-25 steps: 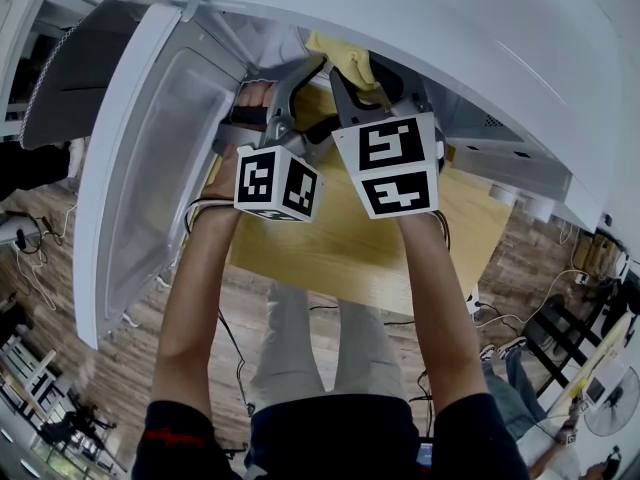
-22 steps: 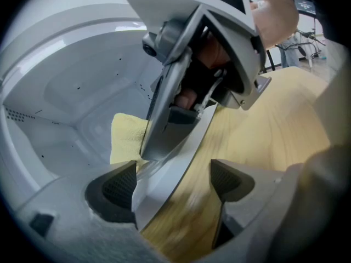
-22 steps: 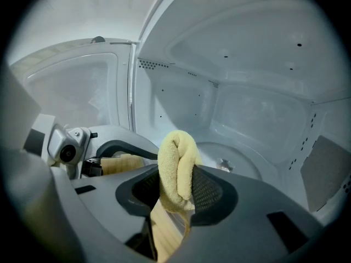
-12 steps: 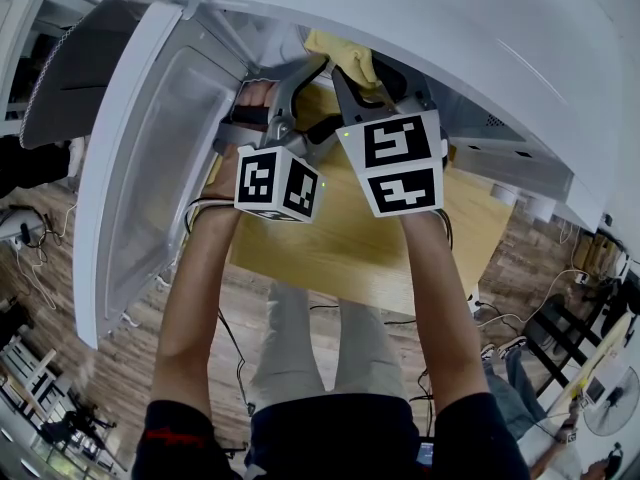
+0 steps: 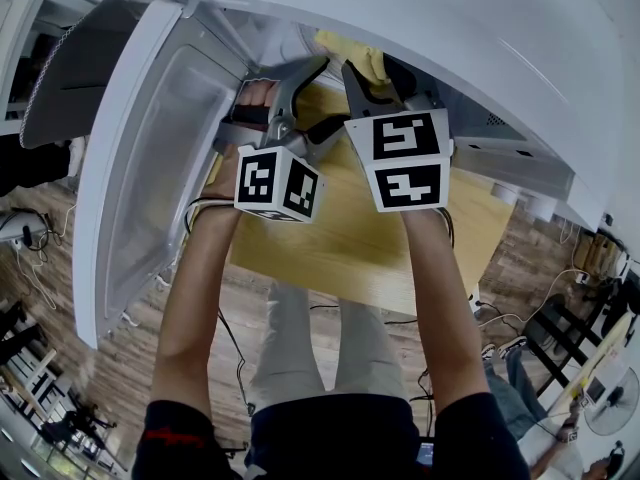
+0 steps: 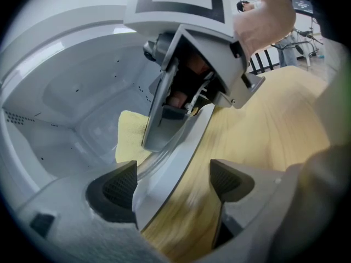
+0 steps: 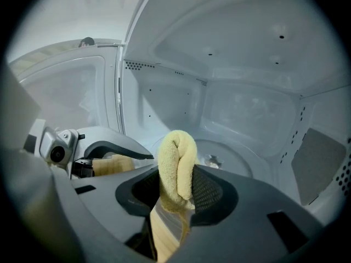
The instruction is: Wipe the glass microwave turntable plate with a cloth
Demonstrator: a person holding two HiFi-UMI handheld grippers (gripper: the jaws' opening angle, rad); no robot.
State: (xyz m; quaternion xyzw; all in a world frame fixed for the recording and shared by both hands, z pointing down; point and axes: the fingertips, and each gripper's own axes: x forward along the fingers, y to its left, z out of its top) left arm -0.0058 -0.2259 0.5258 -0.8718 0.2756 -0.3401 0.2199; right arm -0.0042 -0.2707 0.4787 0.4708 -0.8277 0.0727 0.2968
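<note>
Both claws are held forward side by side at the open microwave (image 7: 247,64) (forearms (image 5: 200,288) outstretched). The yellow cloth (image 7: 176,163) is clenched in the right claw (image 7: 175,193), near the glass turntable plate (image 7: 236,152) on the cavity floor. The left claw (image 6: 178,182) is released, its jaws set astride the microwave's front edge.

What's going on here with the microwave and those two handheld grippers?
A person is working inside an open microwave with a gripper in each hand. The right gripper has its jaws clamped on a folded yellow cloth, pointed in at the glass turntable plate on the cavity floor. Whether the cloth touches the plate is unclear. The left gripper sits at the front edge, jaws apart, gripping nothing.
</note>
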